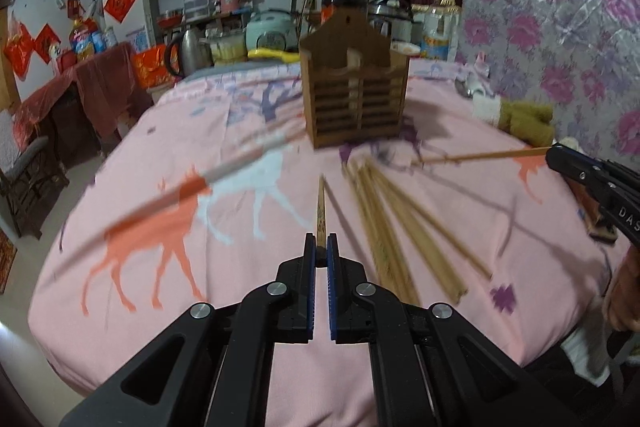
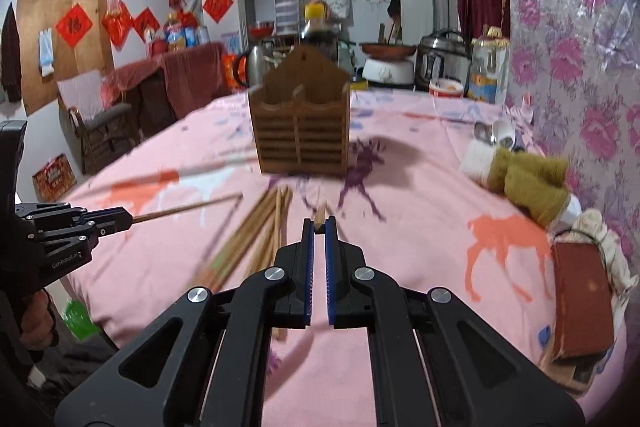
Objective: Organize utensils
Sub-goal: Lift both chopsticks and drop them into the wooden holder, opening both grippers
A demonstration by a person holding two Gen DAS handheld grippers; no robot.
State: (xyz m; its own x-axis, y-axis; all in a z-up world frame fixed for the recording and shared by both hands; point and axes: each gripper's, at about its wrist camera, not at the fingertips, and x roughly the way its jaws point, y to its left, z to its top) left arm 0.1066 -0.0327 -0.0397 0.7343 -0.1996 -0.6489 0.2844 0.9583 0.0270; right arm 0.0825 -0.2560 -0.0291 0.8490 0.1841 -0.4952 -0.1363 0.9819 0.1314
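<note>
Jaws of left gripper (image 1: 321, 247) and right gripper (image 2: 319, 225) each clamped on one chopstick (image 1: 320, 205), wooden holder (image 1: 354, 95) ahead

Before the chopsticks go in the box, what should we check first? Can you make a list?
1. Left tongs shut on a wooden chopstick: ok.
2. Right tongs shut on another wooden chopstick: ok.
3. Brown slatted wooden utensil holder upright on the pink deer-print cloth: ok.
4. Holder compartments free inside: cannot tell.
5. Loose pile of bamboo chopsticks tidied: not ok, they lie on the cloth.
6. The two held chopsticks apart from each other: ok.
</note>
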